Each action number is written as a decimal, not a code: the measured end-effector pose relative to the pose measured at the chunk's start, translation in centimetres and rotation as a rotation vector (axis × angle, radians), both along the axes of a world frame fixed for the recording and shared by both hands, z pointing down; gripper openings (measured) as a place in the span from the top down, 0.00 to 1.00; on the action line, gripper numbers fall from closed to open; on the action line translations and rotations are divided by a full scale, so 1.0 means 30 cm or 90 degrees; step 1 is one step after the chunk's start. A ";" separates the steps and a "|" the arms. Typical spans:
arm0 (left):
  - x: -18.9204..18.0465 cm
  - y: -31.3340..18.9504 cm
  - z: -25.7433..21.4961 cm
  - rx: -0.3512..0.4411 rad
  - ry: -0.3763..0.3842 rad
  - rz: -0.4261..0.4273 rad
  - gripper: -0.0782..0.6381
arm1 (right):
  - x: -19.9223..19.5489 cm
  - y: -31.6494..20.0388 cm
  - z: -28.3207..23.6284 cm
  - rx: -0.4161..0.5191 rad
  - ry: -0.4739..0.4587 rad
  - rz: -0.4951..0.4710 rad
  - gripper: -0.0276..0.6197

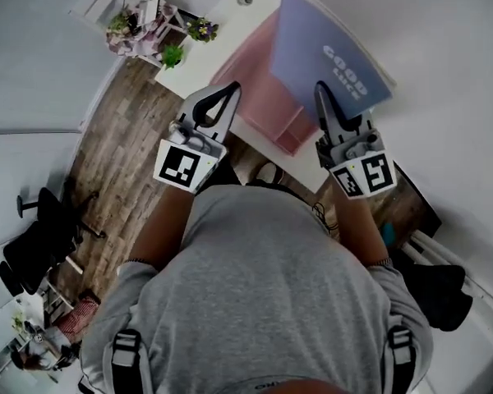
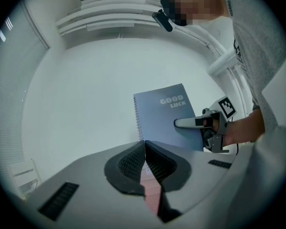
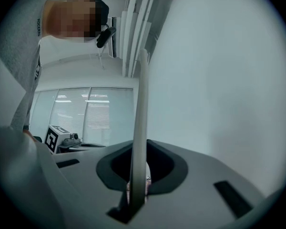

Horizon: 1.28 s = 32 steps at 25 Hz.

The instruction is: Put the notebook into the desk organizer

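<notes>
**A:** One notebook [image 1: 333,52], blue, spiral-bound, cover lettered "GOOD LUCK". What is carrying it?

**B:** The right gripper [image 1: 320,87] is clamping it by one edge. The cover is standing edge-on between the pads and reaching forward, away from the jaws.

**A:** Where is it sitting relative to that gripper?

**B:** It is projecting straight ahead of the tips, lifted in the air and not yet in any compartment.

**A:** And the next item out?

**B:** One pink desk organizer [image 1: 259,97], lying just left of the right gripper's tips and below the notebook. It is resting on the white desk [image 1: 222,23].

**A:** Second tool?

**B:** The left gripper [image 1: 232,87] is hanging left of the notebook, near the organizer's front. Its jaws are pressed together on nothing.

**A:** How should the step in hand be done?

**B:** By my reading, the notebook is being carried to a slot. The right gripper should be gripping firmly, turning the cover parallel with a divider and lowering the free edge in first. It should be letting go only once that edge is resting inside. The left gripper could be steadying the organizer if it is sliding.

**A:** Main risk?

**B:** The thin cover catching on the rim, or tipping the organizer.
</notes>
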<state>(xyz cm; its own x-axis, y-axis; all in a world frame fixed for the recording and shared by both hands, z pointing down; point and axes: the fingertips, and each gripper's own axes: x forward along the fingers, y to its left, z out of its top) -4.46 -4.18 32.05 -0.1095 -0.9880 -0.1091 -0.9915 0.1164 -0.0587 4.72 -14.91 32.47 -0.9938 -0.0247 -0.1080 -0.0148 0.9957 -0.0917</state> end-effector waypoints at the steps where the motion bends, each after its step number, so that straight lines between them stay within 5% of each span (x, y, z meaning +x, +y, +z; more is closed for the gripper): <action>1: -0.014 -0.012 0.001 -0.001 0.001 0.006 0.86 | -0.009 -0.008 0.005 -0.002 0.002 0.005 0.90; 14: -0.345 -0.222 0.045 -0.009 0.014 0.151 0.86 | -0.253 -0.102 0.067 -0.085 0.039 0.116 0.90; 32: -0.314 -0.354 0.053 -0.013 0.029 0.343 0.86 | -0.224 -0.128 0.262 -0.382 0.092 0.198 0.90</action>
<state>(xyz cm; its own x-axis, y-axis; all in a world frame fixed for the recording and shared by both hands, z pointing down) -13.90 -14.81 33.64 0.4087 -0.9075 -0.0968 -0.9122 -0.4097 -0.0111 -2.01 -18.74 40.34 -0.9341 -0.3253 0.1471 -0.3456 0.7207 -0.6010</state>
